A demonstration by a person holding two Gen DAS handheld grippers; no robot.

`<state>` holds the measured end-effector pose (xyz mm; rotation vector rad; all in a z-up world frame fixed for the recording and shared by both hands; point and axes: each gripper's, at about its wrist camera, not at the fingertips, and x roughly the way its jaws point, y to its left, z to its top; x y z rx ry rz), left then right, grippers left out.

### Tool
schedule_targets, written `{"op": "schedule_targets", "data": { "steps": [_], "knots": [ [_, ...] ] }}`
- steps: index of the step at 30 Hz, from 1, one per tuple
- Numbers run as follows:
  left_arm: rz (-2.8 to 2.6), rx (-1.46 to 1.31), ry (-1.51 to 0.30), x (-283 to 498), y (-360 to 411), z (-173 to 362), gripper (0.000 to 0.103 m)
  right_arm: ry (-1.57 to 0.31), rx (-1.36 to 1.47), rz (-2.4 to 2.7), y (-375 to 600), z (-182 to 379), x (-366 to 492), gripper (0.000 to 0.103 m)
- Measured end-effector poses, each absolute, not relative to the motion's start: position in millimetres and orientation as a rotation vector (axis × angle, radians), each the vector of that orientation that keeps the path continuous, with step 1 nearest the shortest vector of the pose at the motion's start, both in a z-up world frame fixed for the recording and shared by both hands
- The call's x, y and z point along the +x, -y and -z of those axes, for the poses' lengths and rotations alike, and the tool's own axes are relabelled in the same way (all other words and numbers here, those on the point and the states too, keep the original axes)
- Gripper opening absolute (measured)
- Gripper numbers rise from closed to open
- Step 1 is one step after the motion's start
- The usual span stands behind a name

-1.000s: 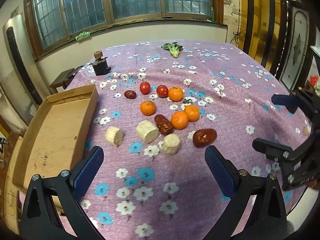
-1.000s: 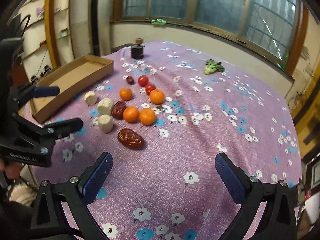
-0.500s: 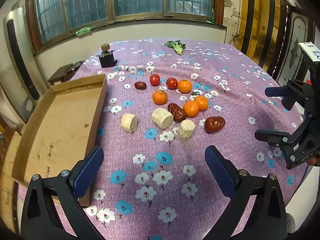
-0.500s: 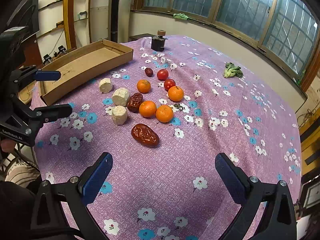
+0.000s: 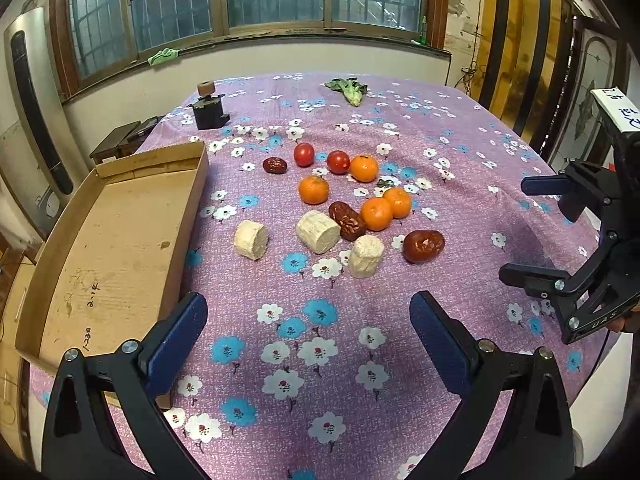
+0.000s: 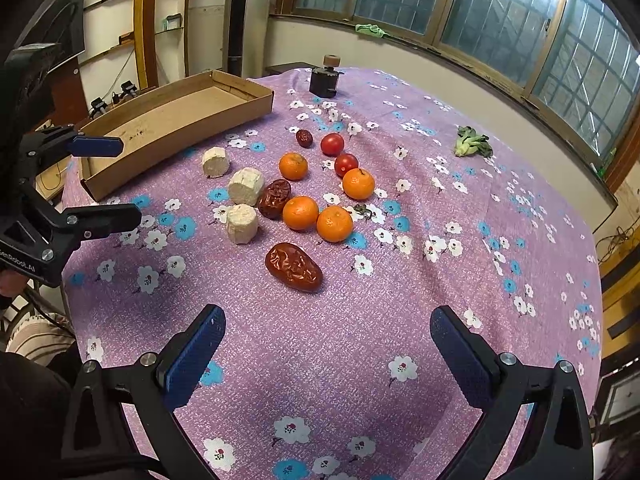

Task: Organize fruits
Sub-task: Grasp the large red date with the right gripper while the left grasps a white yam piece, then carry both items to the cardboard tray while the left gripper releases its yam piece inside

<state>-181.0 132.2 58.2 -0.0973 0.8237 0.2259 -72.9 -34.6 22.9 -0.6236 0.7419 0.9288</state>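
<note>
A cluster of fruit lies mid-table on the purple flowered cloth: several oranges (image 5: 314, 189) (image 6: 300, 213), two tomatoes (image 5: 304, 154) (image 6: 332, 144), three wrinkled red dates, the largest date (image 5: 423, 245) (image 6: 293, 267) nearest the front, and three pale cylinder pieces (image 5: 250, 239) (image 6: 242, 223). An empty cardboard tray (image 5: 100, 240) (image 6: 176, 116) sits left of the fruit. My left gripper (image 5: 308, 312) (image 6: 108, 180) hovers open, short of the pale pieces. My right gripper (image 6: 328, 320) (image 5: 528, 230) is open too, just short of the largest date. Neither holds anything.
A leafy green (image 5: 349, 89) (image 6: 472, 145) lies far back on the table. A small black block with a wooden knob (image 5: 209, 109) (image 6: 326, 78) stands behind the tray. Windows line the far wall; the table edge runs close on my side.
Both grippers have drawn back and risen from the table, so the tray and fruit show more fully. Their jaws stay open and no fruit has moved.
</note>
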Motion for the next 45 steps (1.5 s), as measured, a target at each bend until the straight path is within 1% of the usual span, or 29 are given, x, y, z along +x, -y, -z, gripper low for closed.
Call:
{"op": "schedule_targets", "data": {
  "steps": [16,23,25,27,28,29,30,31,33,34,36,37,39,40,41,42,45],
  "knots": [
    [-0.192,-0.100,-0.828,-171.1,-125.7,-58.1,0.102,-0.754,-0.631,-0.943,32.9,-19.5,-69.6,0.103],
    [-0.162,-0.131,-0.863,-158.7,-122.4,-43.4,0.102,-0.768,-0.622,-0.963,28.4,-12.6,-67.3,0.102],
    [-0.142,-0.150,-0.865,-151.7,-122.0,-38.5,0.102,-0.788,-0.608,-0.985,25.5,-7.4,-64.1,0.098],
    [-0.129,-0.160,-0.865,-143.9,-121.3,-35.7,0.102,-0.810,-0.591,-1.006,22.2,-2.0,-60.0,0.089],
    [-0.123,-0.164,-0.866,-137.2,-121.1,-33.5,0.102,-0.821,-0.585,-1.015,19.8,0.8,-57.9,0.086],
    [-0.122,-0.163,-0.868,-132.7,-120.4,-31.8,0.100,-0.833,-0.579,-1.030,16.1,4.4,-54.6,0.081],
    [-0.120,-0.159,-0.870,-127.6,-120.0,-29.8,0.096,-0.841,-0.576,-1.042,13.0,7.0,-53.0,0.076],
    [-0.119,-0.154,-0.879,-121.1,-119.6,-27.0,0.093,-0.848,-0.573,-1.055,9.4,10.0,-50.8,0.075],
    [-0.107,-0.157,-0.907,-108.8,-120.0,-19.7,0.082,-0.862,-0.576,-1.079,0.1,17.9,-45.5,0.065],
    [-0.102,-0.161,-0.924,-103.1,-120.5,-14.8,0.078,-0.866,-0.585,-1.083,-4.0,22.2,-43.8,0.064],
    [-0.091,-0.171,-0.968,-93.5,-121.3,-3.7,0.059,-0.879,-0.597,-1.092,-12.2,31.7,-39.0,0.061],
    [-0.091,-0.181,-0.991,-89.8,-122.8,1.8,0.056,-0.885,-0.599,-1.099,-14.9,35.3,-37.2,0.057],
    [-0.095,-0.164,-0.973,-89.0,-121.7,0.1,0.050,-0.886,-0.598,-1.108,-18.1,40.7,-34.4,0.055],
    [-0.092,-0.163,-0.972,-88.5,-121.7,-0.5,0.043,-0.881,-0.590,-1.115,-18.5,40.9,-33.5,0.055],
    [-0.091,-0.164,-0.970,-88.8,-122.0,-1.2,0.032,-0.878,-0.585,-1.117,-18.2,41.3,-32.8,0.051],
    [-0.069,-0.180,-0.970,-89.3,-122.8,-1.6,0.026,-0.876,-0.577,-1.115,-17.5,41.3,-32.1,0.044],
    [-0.063,-0.172,-0.971,-93.9,-122.1,-2.6,0.026,-0.883,-0.554,-1.109,-13.6,40.0,-29.8,0.044]
  ]
}}
